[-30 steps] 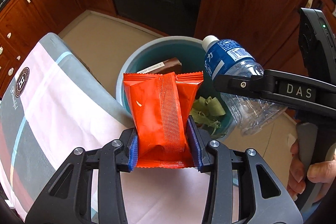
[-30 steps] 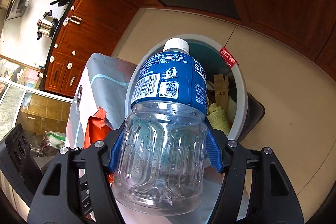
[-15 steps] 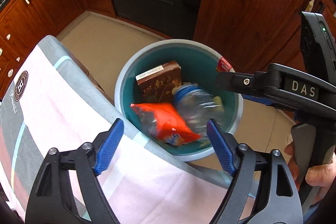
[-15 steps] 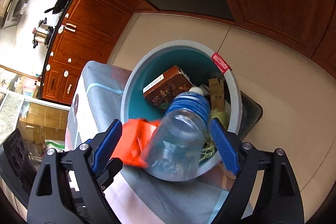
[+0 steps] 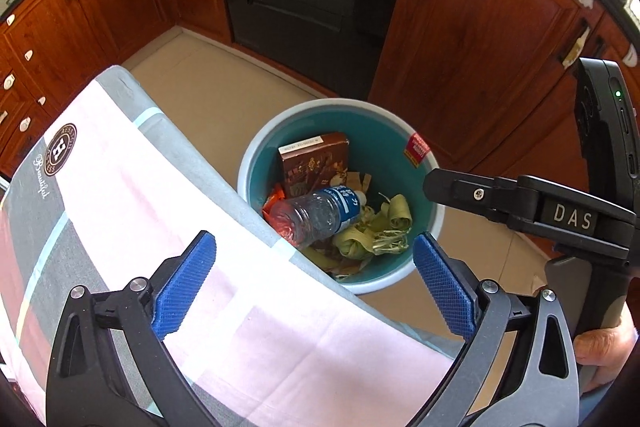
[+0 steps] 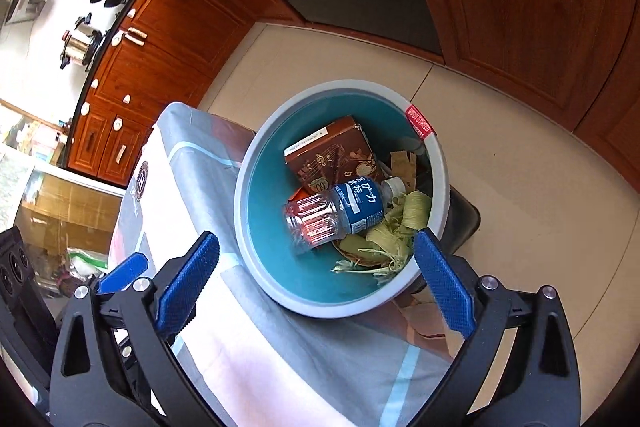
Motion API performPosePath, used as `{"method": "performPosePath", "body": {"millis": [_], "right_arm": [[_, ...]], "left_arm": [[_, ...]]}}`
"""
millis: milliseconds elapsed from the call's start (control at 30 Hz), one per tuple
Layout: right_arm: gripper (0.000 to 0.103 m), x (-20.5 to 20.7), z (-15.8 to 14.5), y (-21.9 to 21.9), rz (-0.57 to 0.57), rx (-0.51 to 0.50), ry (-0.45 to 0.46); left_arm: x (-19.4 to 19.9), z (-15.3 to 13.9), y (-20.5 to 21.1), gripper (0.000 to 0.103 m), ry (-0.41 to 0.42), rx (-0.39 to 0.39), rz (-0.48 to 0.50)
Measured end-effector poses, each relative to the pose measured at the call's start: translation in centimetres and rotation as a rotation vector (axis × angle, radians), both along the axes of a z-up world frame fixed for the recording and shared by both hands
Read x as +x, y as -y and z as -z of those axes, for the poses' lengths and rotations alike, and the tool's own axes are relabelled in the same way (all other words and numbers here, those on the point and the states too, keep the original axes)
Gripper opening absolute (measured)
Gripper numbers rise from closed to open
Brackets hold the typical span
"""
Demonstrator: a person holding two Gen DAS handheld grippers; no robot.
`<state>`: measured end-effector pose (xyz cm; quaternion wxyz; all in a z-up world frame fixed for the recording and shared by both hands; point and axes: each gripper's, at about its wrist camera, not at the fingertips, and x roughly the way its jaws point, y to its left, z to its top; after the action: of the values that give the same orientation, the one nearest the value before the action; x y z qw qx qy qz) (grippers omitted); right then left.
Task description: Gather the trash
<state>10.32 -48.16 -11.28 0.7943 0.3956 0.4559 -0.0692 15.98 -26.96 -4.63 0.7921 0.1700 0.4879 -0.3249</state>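
Both the left gripper [image 5: 314, 283] and the right gripper [image 6: 316, 281] hang with blue-padded jaws spread wide and empty above the cloth-covered table [image 5: 160, 227]. Below, in the round teal bin with a grey rim [image 6: 256, 227], the clear plastic bottle with a blue label [image 6: 340, 213] lies on its side over the orange snack wrapper [image 5: 275, 195], beside a brown carton [image 6: 332, 155] and pale green husks [image 6: 400, 227].

**Both grippers spread wide, nothing held**

Left gripper [image 5: 315, 277]: blue pads [image 5: 185, 287] far apart, empty, poised above the trash bin [image 5: 256, 151] on its near side. Right gripper [image 6: 316, 277]: jaws equally wide, empty, above the same bin; in the left view it sits right of the bin, hand [image 5: 606, 347] wrapped round its handle.
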Motion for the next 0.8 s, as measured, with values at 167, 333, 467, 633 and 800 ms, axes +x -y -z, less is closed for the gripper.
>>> {"method": "performPosePath", "body": {"millis": [167, 333, 467, 633, 800], "right_arm": [[0.096, -1.1, -2.3, -1.2, -0.04, -0.055, 0.013], [0.096, -2.9, -4.8, -2.3, -0.068, -0.121, 0.03], [0.096, -4.6, -6.6, -3.5, -0.093, -0.215, 0.027], [0.096, -6.3, -8.7, -5.4, -0.14, -0.353, -0.018], [0.096, -7.9, -10.4, -7.0, -0.172, -0.473, -0.03]], "left_arm": [[-1.5, -1.4, -1.4, 0.099, 0.028, -0.012, 0.003], [-3.1, -3.0, -3.3, 0.099, 0.04, -0.029, 0.005], [-4.7, -4.1, -4.5, 0.099, 0.075, -0.038, 0.006], [-6.1, -5.4, -6.3, 0.099, 0.087, -0.065, -0.015], [-7.2, -6.2, -7.7, 0.099, 0.094, -0.075, -0.041]]}}
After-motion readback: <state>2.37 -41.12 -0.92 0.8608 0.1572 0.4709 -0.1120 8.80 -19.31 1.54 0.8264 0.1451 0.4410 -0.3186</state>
